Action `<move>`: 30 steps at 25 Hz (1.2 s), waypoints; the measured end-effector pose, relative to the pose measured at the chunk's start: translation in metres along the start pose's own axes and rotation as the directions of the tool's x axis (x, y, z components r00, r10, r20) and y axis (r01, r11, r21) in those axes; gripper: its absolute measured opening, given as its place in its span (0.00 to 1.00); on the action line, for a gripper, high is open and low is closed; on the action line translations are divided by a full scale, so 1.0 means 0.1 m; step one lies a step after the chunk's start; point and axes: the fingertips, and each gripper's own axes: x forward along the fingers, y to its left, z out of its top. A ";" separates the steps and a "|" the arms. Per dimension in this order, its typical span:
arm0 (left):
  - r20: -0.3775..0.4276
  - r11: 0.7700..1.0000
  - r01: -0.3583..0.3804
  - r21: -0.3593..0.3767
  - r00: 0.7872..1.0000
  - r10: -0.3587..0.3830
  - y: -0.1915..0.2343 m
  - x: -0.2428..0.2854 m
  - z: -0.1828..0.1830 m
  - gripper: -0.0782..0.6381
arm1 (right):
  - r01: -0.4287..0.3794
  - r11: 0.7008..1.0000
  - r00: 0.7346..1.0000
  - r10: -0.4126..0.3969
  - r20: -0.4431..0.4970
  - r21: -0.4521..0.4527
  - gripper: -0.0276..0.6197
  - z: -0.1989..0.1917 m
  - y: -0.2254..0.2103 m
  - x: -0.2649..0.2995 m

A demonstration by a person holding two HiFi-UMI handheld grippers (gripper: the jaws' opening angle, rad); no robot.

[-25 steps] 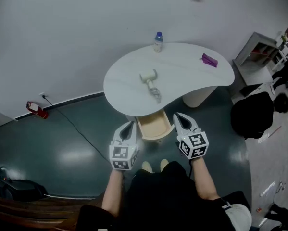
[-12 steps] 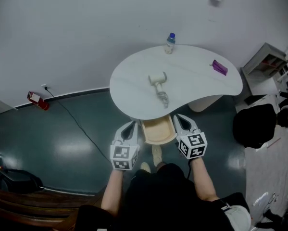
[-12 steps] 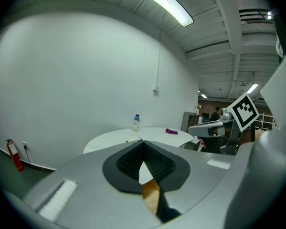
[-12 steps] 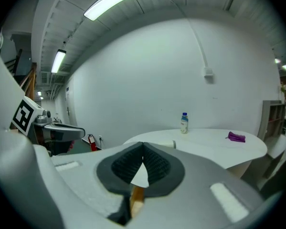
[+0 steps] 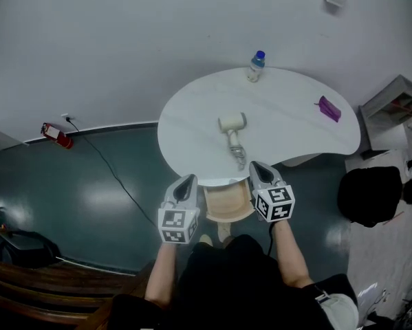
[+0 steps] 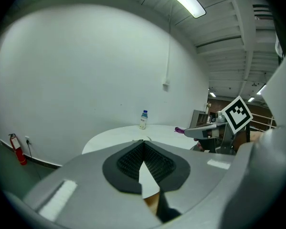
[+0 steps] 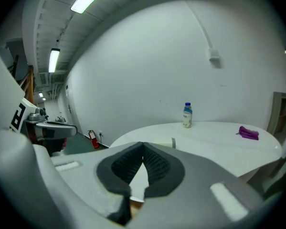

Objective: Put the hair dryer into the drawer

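A cream hair dryer lies in the middle of the white rounded table, its handle toward me. Its body peeks over the jaws in the right gripper view. Under the table's near edge a light wooden drawer stands pulled out, and it looks empty. My left gripper is at the drawer's left, just short of the table edge, shut with nothing in it. My right gripper is at the drawer's right, its tips over the table edge, also shut and empty.
A small bottle with a blue cap stands at the table's far edge. A purple item lies at the table's right end. A red fire extinguisher sits by the wall at left, with a cable across the floor. A black chair stands at right.
Both grippers have moved forward to the table's near edge, either side of the drawer. The person has stepped closer. The hair dryer and drawer have not moved.
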 end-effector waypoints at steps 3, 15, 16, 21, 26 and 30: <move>-0.028 1.000 -0.018 -0.016 0.999 0.018 0.08 0.21 -0.04 0.12 | -0.012 1.000 0.999 0.012 -0.033 0.013 0.05 -0.03 -0.14 0.26; -0.132 0.994 -0.063 -0.087 0.990 0.051 0.30 0.88 -0.46 0.12 | -0.065 0.998 0.985 0.068 -0.156 0.025 0.05 -0.37 -0.46 1.04; -0.139 0.994 -0.068 -0.091 0.989 0.055 0.32 0.91 -0.49 0.12 | -0.067 0.997 0.984 0.070 -0.163 0.028 0.05 -0.40 -0.48 1.10; -0.166 0.991 -0.087 -0.104 0.984 0.069 0.39 1.01 -0.60 0.12 | -0.053 0.997 0.977 0.062 -0.203 0.052 0.05 -0.53 -0.59 1.37; -0.195 0.988 -0.102 -0.113 0.978 0.079 0.40 1.03 -0.68 0.12 | -0.054 0.994 0.968 0.076 -0.240 0.096 0.09 -0.61 -0.64 1.62; -0.203 0.986 -0.116 -0.120 0.975 0.090 0.43 1.05 -0.70 0.12 | -0.056 0.990 0.959 0.090 -0.268 0.131 0.20 -0.66 -0.69 1.80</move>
